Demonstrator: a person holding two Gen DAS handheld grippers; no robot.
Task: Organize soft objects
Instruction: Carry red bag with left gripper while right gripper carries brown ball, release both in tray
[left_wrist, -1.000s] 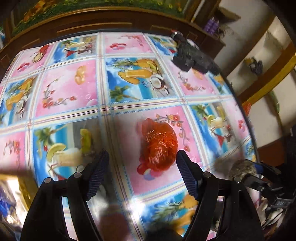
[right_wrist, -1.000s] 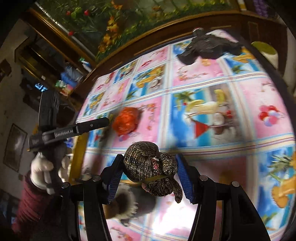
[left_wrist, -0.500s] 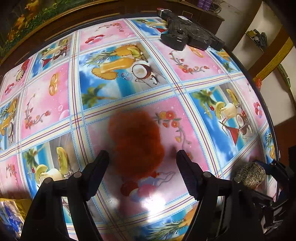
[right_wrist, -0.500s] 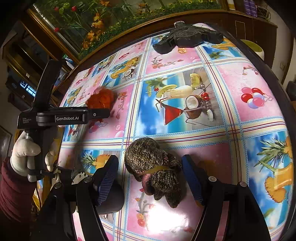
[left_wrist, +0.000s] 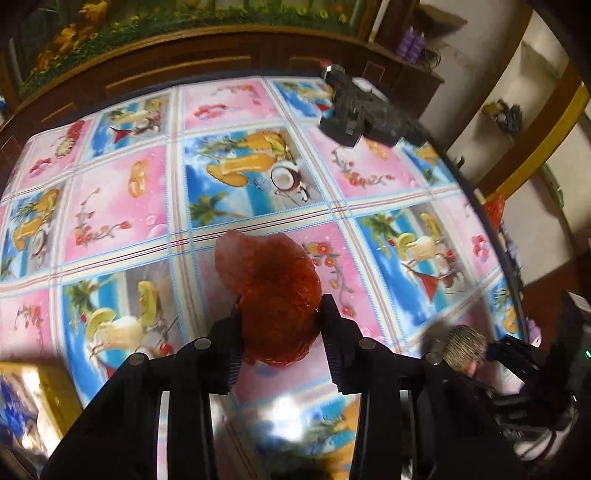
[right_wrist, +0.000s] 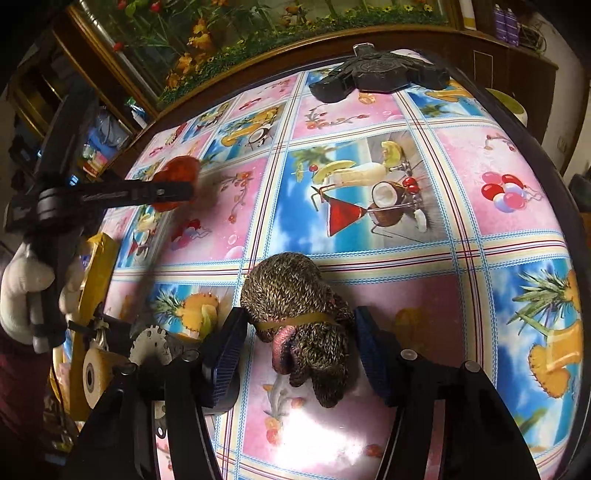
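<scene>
Left hand-held gripper (left_wrist: 282, 325) pinches red mesh ball (left_wrist: 277, 295); right hand-held gripper (right_wrist: 299, 332) straddles knit bundle (right_wrist: 295, 317), spread.

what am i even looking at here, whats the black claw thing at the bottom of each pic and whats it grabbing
No robot here: a person holds a two-finger gripper in each hand, each with a fisheye camera looking along its fingers. One picture comes from the left gripper, which has closed on a red crinkly bundle. The other comes from the right gripper, whose jaws stand open around a brown knitted bundle tied with a yellow band, lying on the table. In that view you also see the white-gloved hand holding the left gripper. The tablecloth has tropical pictures; a black device sits at the far edge.
</scene>
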